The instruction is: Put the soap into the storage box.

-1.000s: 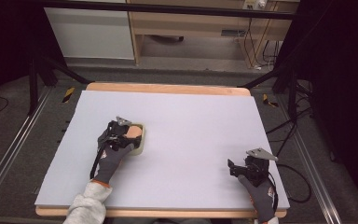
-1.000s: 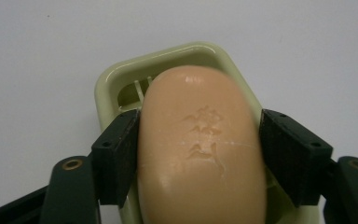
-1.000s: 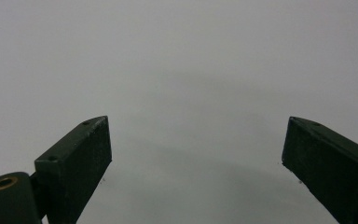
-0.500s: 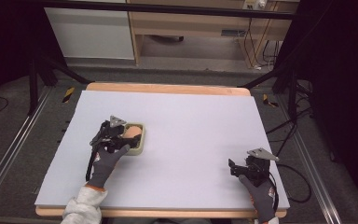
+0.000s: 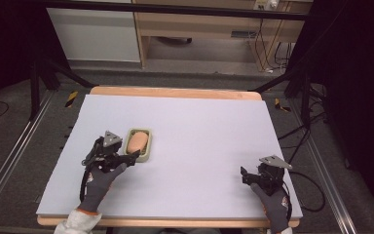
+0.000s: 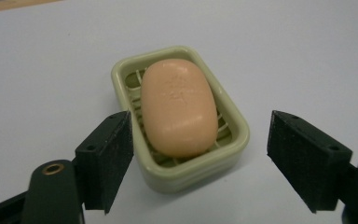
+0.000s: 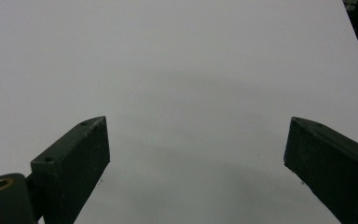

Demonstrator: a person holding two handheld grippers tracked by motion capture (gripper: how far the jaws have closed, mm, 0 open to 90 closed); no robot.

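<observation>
The soap dish lies at twelve o'clock of the wide-spread left gripper, long axis pointing away; the right gripper, equally wide, idles well apart.

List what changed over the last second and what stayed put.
The left gripper pulled back toward the person, off the soap; it is open, and its fingers flank the near end of the soap dish. The soap lies in the dish. Dish and right gripper stayed where they were.

One soap bar, one soap dish, two grippers, one table.
</observation>
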